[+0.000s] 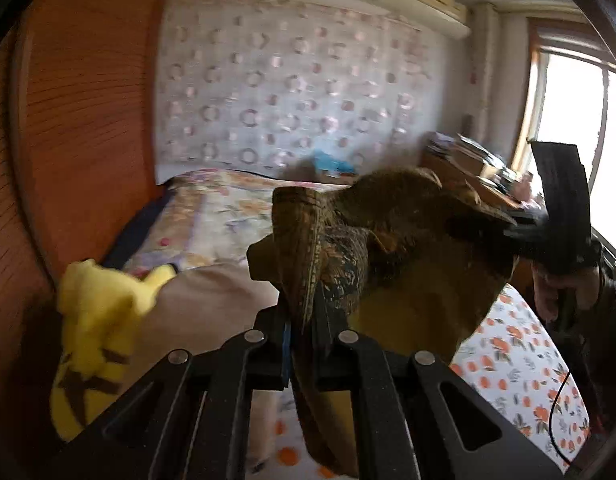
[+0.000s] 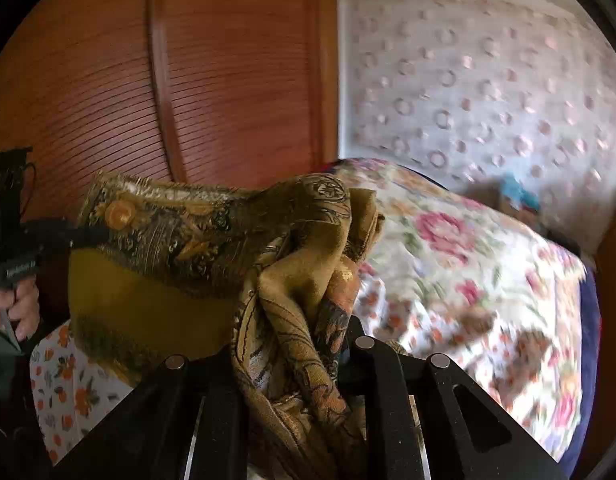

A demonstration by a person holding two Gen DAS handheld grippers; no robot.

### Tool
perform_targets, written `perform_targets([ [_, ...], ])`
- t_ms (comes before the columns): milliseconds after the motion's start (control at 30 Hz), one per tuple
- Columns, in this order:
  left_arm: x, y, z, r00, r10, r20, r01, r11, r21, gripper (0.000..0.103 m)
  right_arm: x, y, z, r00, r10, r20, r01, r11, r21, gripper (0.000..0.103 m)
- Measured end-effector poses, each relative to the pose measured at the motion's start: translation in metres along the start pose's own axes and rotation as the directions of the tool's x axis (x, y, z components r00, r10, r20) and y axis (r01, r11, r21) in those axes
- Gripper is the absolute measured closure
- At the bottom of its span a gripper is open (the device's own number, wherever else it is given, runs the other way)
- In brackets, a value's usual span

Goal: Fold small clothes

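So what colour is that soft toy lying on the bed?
Bright yellow soft toy with dark brown markings, shown best in the left wrist view.

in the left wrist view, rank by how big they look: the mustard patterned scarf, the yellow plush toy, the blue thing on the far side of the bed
1. Mustard patterned scarf, though it hangs nearest the camera, which inflates it.
2. Yellow plush toy.
3. Blue thing, far off and blurred, so its true size is unsure.

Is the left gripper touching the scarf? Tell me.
Touching. The left wrist view shows the left gripper clamped on the scarf.
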State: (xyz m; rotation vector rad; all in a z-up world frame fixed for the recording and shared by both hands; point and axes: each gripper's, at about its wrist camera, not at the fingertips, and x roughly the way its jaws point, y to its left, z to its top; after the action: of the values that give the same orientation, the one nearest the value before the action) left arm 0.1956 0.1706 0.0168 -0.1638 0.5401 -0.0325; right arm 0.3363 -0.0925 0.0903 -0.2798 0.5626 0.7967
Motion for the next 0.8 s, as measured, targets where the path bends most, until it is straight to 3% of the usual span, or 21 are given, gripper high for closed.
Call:
perform_targets([
  [300,-0.011,0.068,-0.051,0.991,0.133,-0.032,-0.136,0.978,-0.158,0.095,0.106,0.026,0.075,0.991,0.118,-0.065,-0.129,0.969,-0.212,0.088],
  [433,0.0,0.086,-0.07,0.98,0.186,-0.075,-0.197,0.961,-0.193,0.095,0.156,0.036,0.094,0.989,0.106,-0.099,-0.128,0.96,-0.25,0.087],
  [500,0.007,0.09,-0.072,0.973,0.204,-0.108,-0.222,0.956,-0.191,0.095,0.174,0.035,0.098,0.988,0.094,-0.127,-0.12,0.967,-0.224,0.077],
  [567,0.01,0.091,-0.076,0.968,0.222,-0.121,-0.242,0.953,-0.182,0.094,0.187,0.037,0.102,0.99,0.053,-0.13,-0.077,0.98,-0.185,0.054],
  [733,0.001,0.091,-0.079,0.963,0.254,-0.091,-0.267,0.948,-0.172,0.089,0.169,0.024,0.095,0.998,0.015,-0.055,-0.023,0.99,-0.141,0.047],
  [800,-0.007,0.092,-0.078,0.962,0.264,-0.075,-0.273,0.947,-0.171,0.082,0.16,0.022,0.087,0.999,0.008,-0.049,-0.014,0.992,-0.125,0.046],
])
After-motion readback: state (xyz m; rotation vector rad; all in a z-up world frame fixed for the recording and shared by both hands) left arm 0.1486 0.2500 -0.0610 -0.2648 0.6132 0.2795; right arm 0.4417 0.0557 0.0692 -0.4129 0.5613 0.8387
